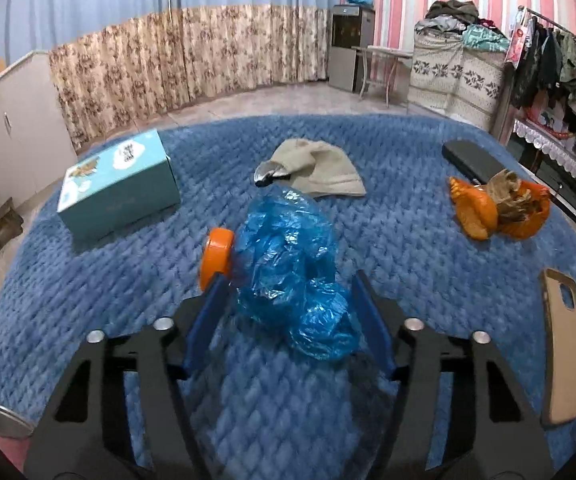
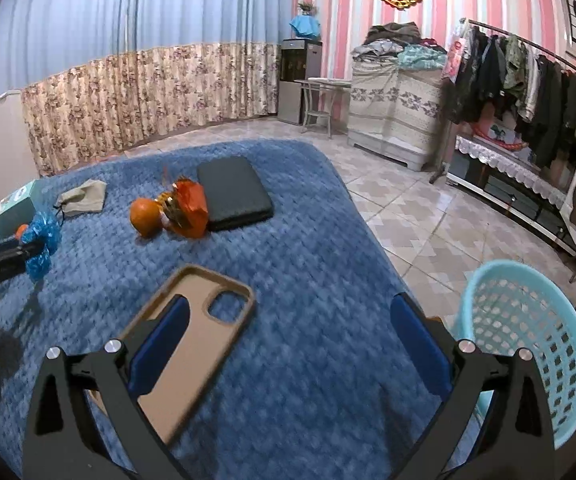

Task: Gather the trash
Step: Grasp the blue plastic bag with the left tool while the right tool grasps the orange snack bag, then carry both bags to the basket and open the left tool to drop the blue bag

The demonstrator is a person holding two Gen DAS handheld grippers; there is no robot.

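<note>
While the left hand-held gripper (image 1: 288, 300) straddles the trash, the facts read as follows.

Left hand-held gripper: its blue pads (image 1: 208, 320) stand on either side of a crumpled blue plastic bag (image 1: 288, 264); whether they press it I cannot tell, since the bag hides the far pad's tip.
Blue plastic bag: on the blue blanket (image 1: 427, 240), its lower folds between the jaws.
Orange cap (image 1: 216, 256): just left of the bag, touching it; what it belongs to is hidden behind the plastic.
Right hand-held gripper (image 2: 288, 340): jaws wide apart, nothing between the pads but blanket; its left finger (image 2: 160, 344) overlaps a tan phone case (image 2: 192, 344), contact unclear.
Orange wrapper (image 1: 499, 208): farther off, holding brownish scraps, hard to make out, next to a dark flat case (image 1: 473, 158).
Beige cloth pouch (image 1: 315, 168): beyond the bag.
Teal box (image 1: 118, 184): on the blanket's left part.
Turquoise basket (image 2: 527, 328): beside the blanket's edge on the right, partly cut off by the gripper and frame.
</note>
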